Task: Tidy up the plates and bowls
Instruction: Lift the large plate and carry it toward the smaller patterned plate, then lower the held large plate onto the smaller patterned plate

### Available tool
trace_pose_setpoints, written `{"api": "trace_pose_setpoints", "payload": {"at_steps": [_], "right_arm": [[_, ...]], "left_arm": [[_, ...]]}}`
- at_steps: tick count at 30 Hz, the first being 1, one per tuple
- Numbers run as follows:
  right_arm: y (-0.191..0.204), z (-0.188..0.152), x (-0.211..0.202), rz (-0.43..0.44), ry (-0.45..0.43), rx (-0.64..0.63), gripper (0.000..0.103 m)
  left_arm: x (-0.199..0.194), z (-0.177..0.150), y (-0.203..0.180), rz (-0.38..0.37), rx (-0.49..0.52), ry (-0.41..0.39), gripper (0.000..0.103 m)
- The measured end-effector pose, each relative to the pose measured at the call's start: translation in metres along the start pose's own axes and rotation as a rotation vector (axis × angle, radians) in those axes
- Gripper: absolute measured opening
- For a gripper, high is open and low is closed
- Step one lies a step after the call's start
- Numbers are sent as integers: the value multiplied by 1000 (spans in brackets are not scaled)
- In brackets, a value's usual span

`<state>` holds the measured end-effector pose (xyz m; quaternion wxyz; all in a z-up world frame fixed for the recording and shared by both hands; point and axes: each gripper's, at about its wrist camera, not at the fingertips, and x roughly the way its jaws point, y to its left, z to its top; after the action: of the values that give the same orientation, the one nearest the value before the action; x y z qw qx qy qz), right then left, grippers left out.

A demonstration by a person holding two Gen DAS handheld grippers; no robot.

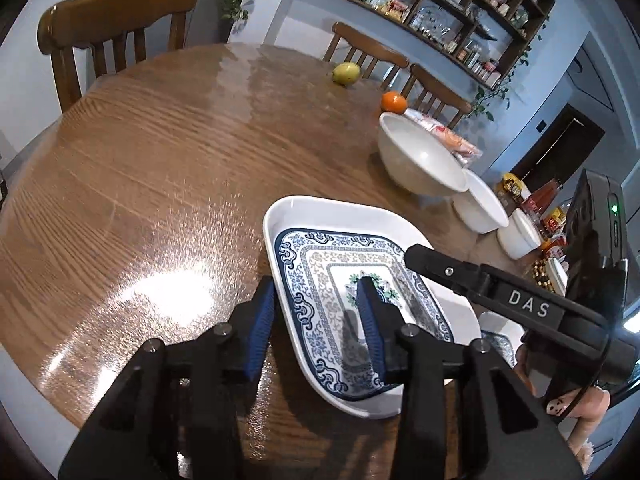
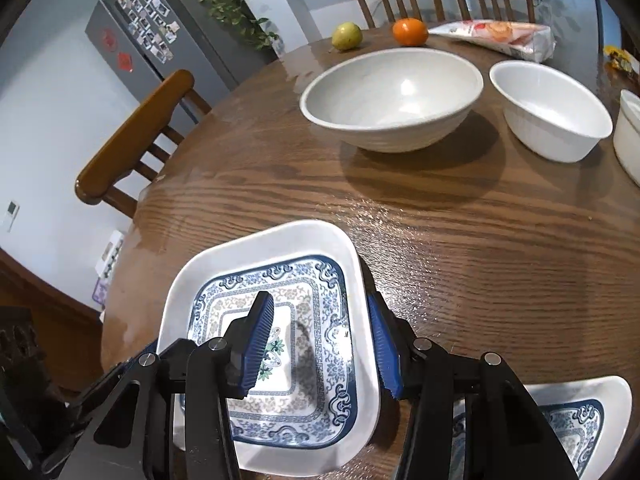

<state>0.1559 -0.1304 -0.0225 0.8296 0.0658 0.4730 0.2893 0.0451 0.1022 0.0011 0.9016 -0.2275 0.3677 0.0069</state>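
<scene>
Setting: round wooden table [image 1: 160, 152] in a kitchen, wooden chairs around it, shelves on the wall.
Plate: square white plate with blue pattern [image 2: 280, 280] at the near table edge.
Left gripper [image 1: 320, 308]: fingers clamped on the plate's left rim.
Right gripper [image 2: 324, 340]: fingers clamped on the plate's right rim.
Second plate [image 2: 580, 420]: same pattern, just to the right.
Bowls: large white bowl [image 2: 392, 96], smaller white bowl [image 2: 552, 112] beside it, further back.
Fruit: orange [image 2: 408, 32] and green fruit [image 2: 347, 36] at the far edge.
</scene>
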Motion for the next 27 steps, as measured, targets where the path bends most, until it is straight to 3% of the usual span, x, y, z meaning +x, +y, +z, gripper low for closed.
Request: {"api": "trace_pose_setpoints", "payload": {"at_steps": [15, 27], "right_arm": [[1, -10, -61, -37, -155, -7, 51], [-15, -35, -102, -119, -267, 43, 51]], "left_arm": [[-26, -1, -39, -87, 92, -60, 41], [-19, -17, -76, -168, 182, -9, 41]]}}
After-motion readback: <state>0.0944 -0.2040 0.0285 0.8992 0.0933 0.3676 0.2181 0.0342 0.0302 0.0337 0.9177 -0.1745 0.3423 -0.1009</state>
